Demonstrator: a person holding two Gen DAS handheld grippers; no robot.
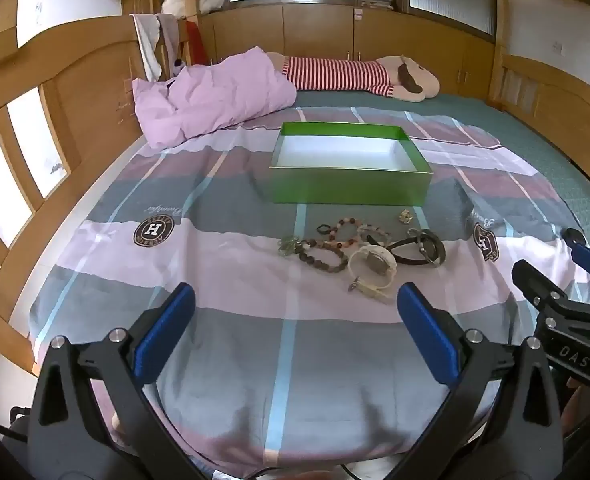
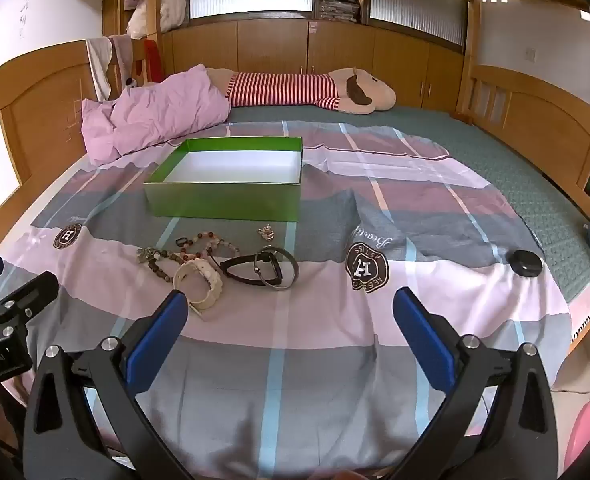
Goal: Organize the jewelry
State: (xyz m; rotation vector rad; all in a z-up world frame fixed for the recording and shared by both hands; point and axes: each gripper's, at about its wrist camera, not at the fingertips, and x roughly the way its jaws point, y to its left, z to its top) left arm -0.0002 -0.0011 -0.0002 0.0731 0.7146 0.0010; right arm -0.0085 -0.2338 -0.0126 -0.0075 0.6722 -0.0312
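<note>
Both my grippers, left gripper and right gripper, hover over striped sheet, jaws wide apart, holding nothing. Jewelry pile ahead of jaws: white watch nearest, bead bracelets, black bands. Green box beyond pile, empty. Advice: take watch first, pinch strap only, lift slowly so beads not drag along.
</note>
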